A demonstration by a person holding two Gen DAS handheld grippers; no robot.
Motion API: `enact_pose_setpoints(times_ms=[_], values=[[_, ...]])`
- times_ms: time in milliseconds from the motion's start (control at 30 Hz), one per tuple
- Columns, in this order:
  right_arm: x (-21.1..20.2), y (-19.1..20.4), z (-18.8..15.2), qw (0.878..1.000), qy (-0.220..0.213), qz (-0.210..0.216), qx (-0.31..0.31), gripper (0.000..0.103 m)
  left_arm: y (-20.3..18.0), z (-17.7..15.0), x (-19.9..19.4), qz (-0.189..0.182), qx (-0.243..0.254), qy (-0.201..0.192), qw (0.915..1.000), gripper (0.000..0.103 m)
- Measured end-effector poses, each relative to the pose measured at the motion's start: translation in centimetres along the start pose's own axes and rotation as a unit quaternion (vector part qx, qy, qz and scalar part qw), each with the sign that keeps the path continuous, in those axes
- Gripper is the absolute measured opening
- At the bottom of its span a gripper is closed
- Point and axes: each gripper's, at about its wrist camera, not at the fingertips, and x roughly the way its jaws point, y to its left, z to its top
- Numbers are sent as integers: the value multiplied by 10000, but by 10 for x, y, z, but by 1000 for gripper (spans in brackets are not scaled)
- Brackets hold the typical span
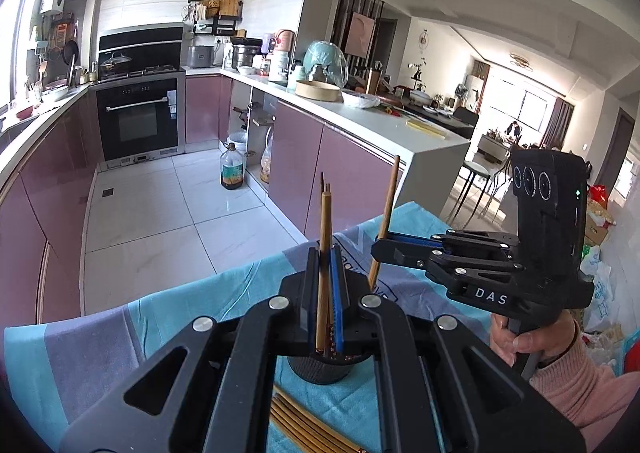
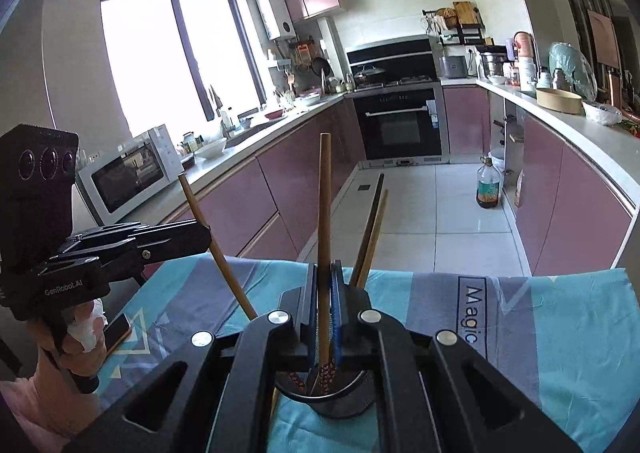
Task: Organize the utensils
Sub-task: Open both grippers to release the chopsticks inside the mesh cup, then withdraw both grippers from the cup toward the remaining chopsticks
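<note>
A black round holder (image 1: 324, 369) stands on the blue and grey cloth (image 1: 120, 333); it also shows in the right wrist view (image 2: 332, 401). My left gripper (image 1: 325, 265) is shut on a brown chopstick (image 1: 323, 253) held upright over the holder. My right gripper (image 2: 325, 277) is shut on another chopstick (image 2: 324, 213), its patterned end in the holder. In the left wrist view the right gripper (image 1: 384, 247) clamps its chopstick (image 1: 388, 209). In the right wrist view the left gripper (image 2: 200, 233) clamps its chopstick (image 2: 208, 237). Two more chopsticks (image 2: 372, 237) lean in the holder.
Several loose chopsticks (image 1: 296, 425) lie on the cloth in front of the holder. A phone (image 2: 116, 333) lies at the cloth's left edge. Beyond the table are the tiled kitchen floor (image 1: 160, 213), pink cabinets and an oil bottle (image 1: 232, 171).
</note>
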Motion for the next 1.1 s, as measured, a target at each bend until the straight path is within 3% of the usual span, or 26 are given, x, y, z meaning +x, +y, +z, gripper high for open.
enact_pose_setpoints(times_ms=[333,667,967,1100], values=[[24,-8,-5,9989,381,-191,176,9,17,3,35,150,-205,292,9993,7],[17,-9,-8,9994,232,-182,161,31,31,-5,52,245,-399,391,9981,10],[-5,6,-18,9999,-52,-84,-38,54,37,-30,24,584,-488,27,9971,40],[-21,22,-28,9993,-235,-17,-277,64,37,-50,3,823,-456,-132,9955,47]])
